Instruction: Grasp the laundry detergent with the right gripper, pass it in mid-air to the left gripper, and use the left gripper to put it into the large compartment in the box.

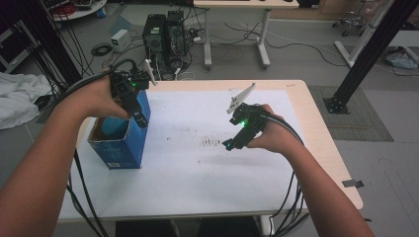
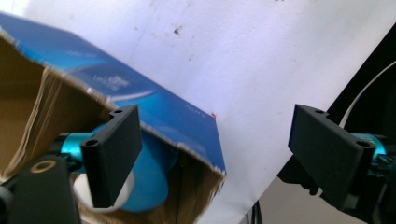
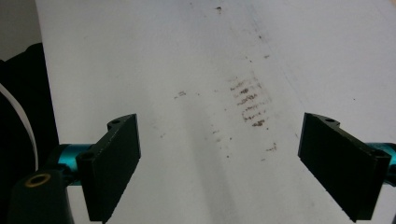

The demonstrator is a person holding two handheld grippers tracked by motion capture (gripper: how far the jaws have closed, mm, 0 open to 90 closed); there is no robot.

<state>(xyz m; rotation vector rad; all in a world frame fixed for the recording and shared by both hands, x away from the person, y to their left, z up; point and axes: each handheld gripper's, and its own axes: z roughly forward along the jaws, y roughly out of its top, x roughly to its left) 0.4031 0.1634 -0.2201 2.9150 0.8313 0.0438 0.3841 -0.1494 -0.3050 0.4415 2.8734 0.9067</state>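
Cardboard box (image 1: 120, 143), blue outside, stands upright at the table's (image 1: 316, 128) left edge, open mouth facing up. Left gripper (image 1: 140, 117) hangs over its rim, jaws wide, gripping nothing. Right gripper (image 1: 231, 144) hovers mid-table, jaws wide, empty.

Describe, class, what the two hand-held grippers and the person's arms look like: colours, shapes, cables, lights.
Both the left gripper and the right gripper are black, each with a small green light and black cables trailing from it. Each carries a pale three-cornered plate on top. In the gripper views the jaws are flat black rectangular pads on teal metal mounts. The forearms are bare; no sleeves are visible.
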